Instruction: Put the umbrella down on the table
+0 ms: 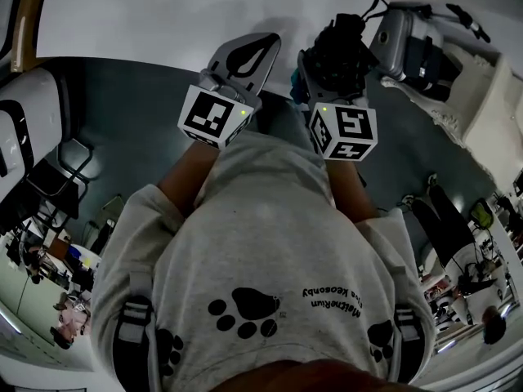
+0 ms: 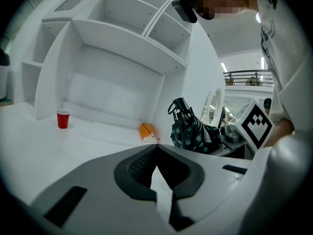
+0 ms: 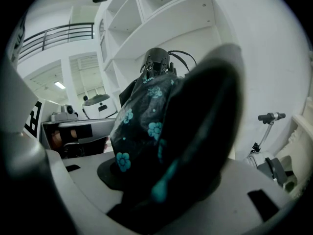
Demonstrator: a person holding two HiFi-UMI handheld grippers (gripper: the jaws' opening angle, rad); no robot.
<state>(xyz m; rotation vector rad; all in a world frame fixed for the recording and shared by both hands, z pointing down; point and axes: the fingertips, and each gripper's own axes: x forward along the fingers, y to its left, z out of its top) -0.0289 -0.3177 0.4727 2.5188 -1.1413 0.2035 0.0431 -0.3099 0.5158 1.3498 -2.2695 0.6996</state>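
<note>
A folded black umbrella [image 3: 146,111] with teal flowers fills the right gripper view, its ribs and cord at the top. My right gripper [image 3: 166,151] is shut on it, the fabric bulging out over both jaws. In the head view that gripper [image 1: 337,55] holds the dark umbrella [image 1: 339,35] out over the edge of the white table [image 1: 163,15]. My left gripper [image 1: 243,62] is beside it on the left, with its jaws meeting at the tip and nothing between them. The left gripper view shows the umbrella [image 2: 193,129] held upright to the right of the left gripper [image 2: 156,146].
A white shelf unit [image 2: 122,43] stands at the back of the table. A red cup [image 2: 62,118] and a small orange object [image 2: 147,131] sit on the tabletop [image 2: 58,151]. Grey and white equipment [image 1: 409,39] lies at the right.
</note>
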